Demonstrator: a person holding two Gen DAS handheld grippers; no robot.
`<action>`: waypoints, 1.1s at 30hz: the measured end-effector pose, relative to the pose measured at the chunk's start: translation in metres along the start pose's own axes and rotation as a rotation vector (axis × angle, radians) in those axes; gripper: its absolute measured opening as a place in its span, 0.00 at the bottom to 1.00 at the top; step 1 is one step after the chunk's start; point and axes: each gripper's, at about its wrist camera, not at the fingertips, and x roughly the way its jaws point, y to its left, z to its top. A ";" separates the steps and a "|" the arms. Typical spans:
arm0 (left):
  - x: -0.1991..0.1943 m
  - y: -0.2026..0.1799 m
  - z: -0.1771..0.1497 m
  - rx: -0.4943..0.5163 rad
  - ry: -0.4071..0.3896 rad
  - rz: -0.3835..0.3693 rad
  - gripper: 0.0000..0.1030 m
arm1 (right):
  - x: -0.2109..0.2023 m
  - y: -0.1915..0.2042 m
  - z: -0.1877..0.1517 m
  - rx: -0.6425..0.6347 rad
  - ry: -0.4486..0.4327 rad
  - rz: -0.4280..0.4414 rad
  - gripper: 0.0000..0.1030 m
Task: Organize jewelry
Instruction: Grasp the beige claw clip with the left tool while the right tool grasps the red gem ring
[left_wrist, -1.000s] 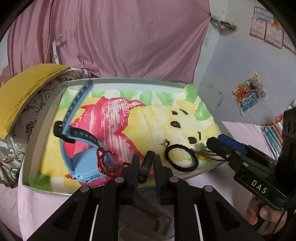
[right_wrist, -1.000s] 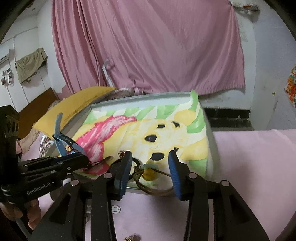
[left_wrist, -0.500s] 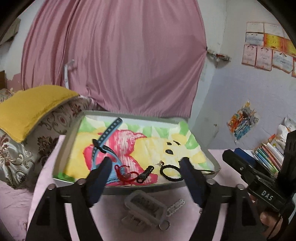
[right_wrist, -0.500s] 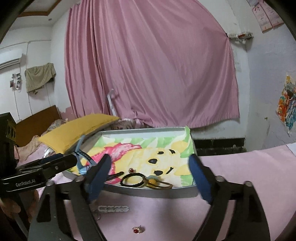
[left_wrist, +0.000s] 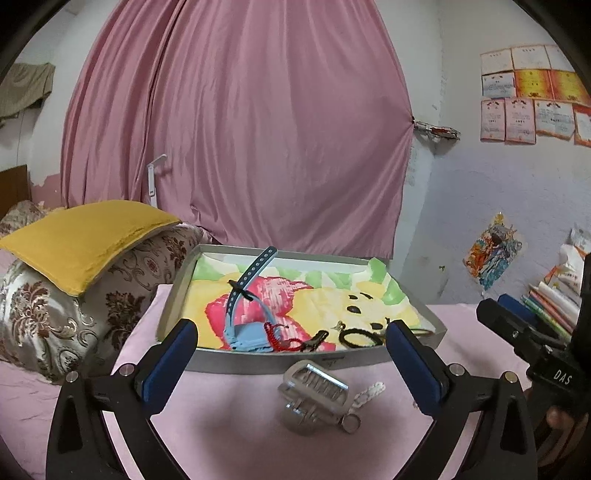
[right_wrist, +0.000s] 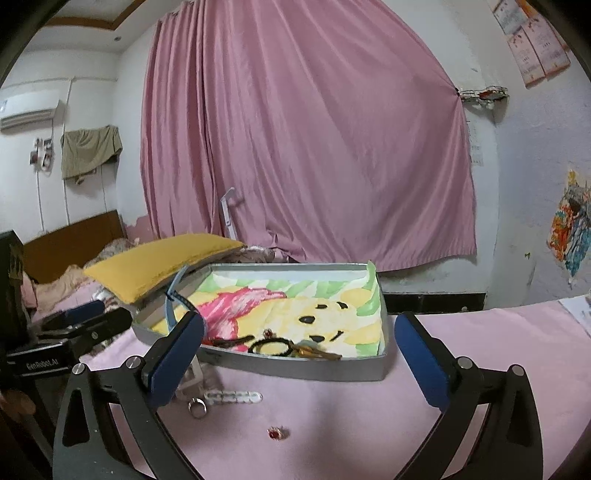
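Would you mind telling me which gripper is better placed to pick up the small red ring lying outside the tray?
Right: the red ring lies just ahead between the right gripper's open jaws.

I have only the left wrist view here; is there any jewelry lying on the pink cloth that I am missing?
Observer: Yes, a small red-stoned piece lies on the pink cloth in front of the tray, apart from the silver ring.
Operator: Thank you. Is the right tool free to take it?
Observer: The right tool is wide open and holds nothing.
Operator: And what sits beside the black hair tie? It is hidden from me.
Observer: A brownish-gold piece lies right against the black hair tie, just inside the tray's near edge.
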 end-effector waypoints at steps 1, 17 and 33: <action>-0.001 0.000 -0.001 0.005 0.003 0.000 0.99 | -0.001 0.000 -0.001 -0.009 0.009 -0.001 0.98; 0.004 0.013 -0.032 0.032 0.211 -0.070 0.99 | 0.013 -0.010 -0.023 -0.056 0.265 0.056 0.98; 0.050 0.010 -0.045 0.027 0.437 -0.099 0.99 | 0.049 -0.004 -0.046 -0.052 0.478 0.107 0.65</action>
